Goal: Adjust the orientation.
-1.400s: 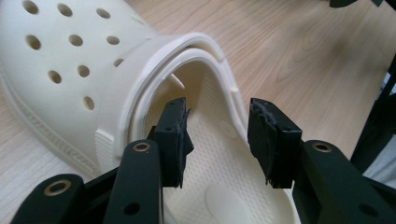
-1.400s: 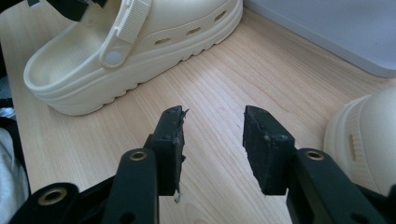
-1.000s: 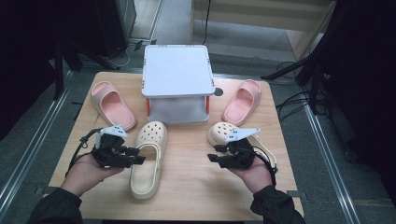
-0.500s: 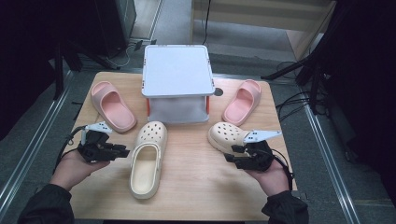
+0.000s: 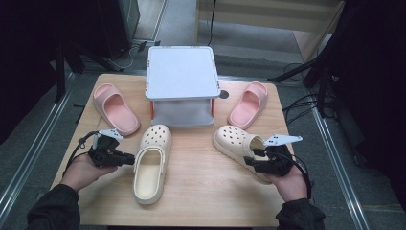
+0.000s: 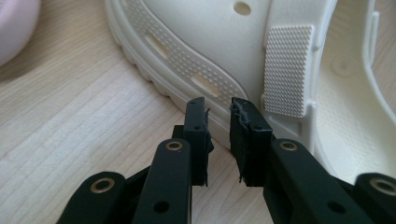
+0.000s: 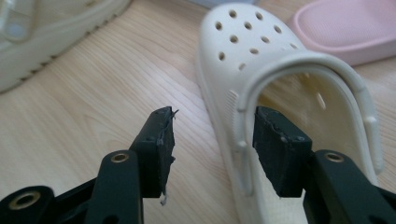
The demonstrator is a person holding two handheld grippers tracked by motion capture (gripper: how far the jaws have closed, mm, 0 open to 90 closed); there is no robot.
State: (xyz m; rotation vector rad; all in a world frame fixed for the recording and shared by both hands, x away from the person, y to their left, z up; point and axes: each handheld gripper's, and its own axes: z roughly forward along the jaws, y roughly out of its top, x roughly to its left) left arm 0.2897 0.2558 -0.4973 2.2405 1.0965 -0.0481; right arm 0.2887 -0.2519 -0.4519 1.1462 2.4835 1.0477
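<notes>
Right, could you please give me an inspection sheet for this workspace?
Surface: wooden table, bare between the shoes.
Job's things: left clog and right clog, upright, toes towards the box.
Clutter: box at the back; left slide and right slide flank it.
Grippers: left gripper beside left clog, fingers just closing, nothing between; right gripper fingers just opening, astride right clog's side wall.
Cables: one trails from each gripper.
Surroundings: floor cables at right; dark stands.

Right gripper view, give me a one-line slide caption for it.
Open right gripper straddling the side wall of a cream clog on the table, pink slide beyond.
</notes>
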